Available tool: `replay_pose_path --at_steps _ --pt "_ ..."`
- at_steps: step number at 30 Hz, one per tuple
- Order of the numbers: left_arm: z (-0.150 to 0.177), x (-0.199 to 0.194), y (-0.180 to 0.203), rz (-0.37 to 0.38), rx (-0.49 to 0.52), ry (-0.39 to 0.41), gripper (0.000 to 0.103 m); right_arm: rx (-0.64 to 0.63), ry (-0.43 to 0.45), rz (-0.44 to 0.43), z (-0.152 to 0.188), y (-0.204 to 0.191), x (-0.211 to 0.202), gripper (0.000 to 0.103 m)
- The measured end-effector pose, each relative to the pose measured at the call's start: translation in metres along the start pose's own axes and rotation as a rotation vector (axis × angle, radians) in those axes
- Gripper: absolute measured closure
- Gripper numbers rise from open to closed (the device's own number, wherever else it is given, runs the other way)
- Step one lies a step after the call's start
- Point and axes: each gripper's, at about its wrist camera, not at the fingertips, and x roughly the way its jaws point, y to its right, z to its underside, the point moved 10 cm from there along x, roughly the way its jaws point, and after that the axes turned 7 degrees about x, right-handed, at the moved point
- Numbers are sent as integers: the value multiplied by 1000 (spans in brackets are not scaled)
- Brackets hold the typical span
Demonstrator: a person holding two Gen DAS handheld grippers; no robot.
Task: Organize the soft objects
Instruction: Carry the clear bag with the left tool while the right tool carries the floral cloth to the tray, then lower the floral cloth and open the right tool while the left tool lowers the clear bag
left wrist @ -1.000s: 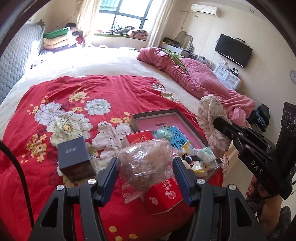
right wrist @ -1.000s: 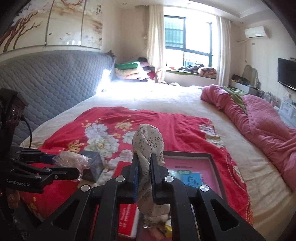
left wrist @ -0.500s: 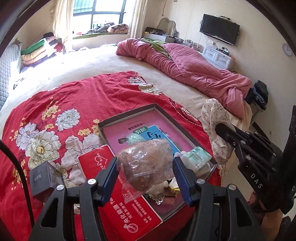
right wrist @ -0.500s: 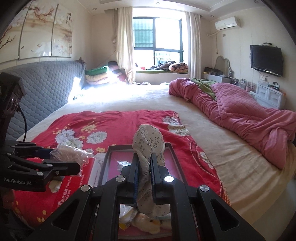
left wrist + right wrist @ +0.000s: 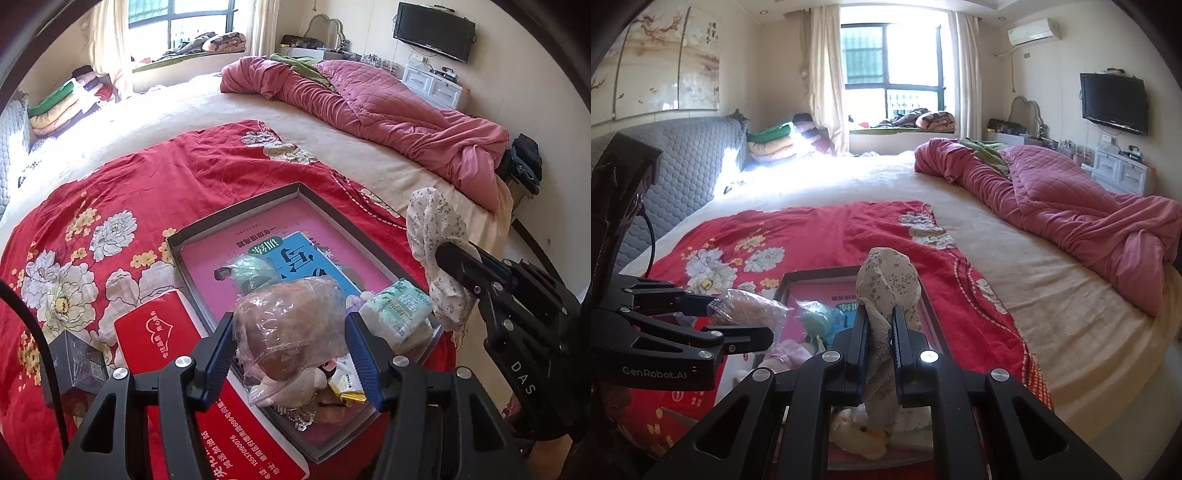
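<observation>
Both grippers now over grey tray (image 5: pixel 236 212), left gripper (image 5: pixel 291 354) clamping crinkled bagged toy (image 5: pixel 291 328), right gripper (image 5: pixel 879 343) pinching floral cloth (image 5: pixel 886 284)

A brown soft lump (image 5: pixel 291 325) is wrapped in crinkled, glossy clear plastic. A matt, small-flowered cotton cloth (image 5: pixel 888 295) is seen at centre. The red flowered blanket (image 5: pixel 184 177) looks like soft woven fabric; the pink quilt (image 5: pixel 1071 199), upper right, is stitched and matt. The tray's rim (image 5: pixel 236 210) looks like grey card, the red box (image 5: pixel 155 332) like smooth printed card.
</observation>
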Motion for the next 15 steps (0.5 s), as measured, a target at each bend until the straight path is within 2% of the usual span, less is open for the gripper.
replay_pose_path --at_steps 15 --pt "8 25 2 3 4 -51 44 -6 -45 19 15 8 21 91"
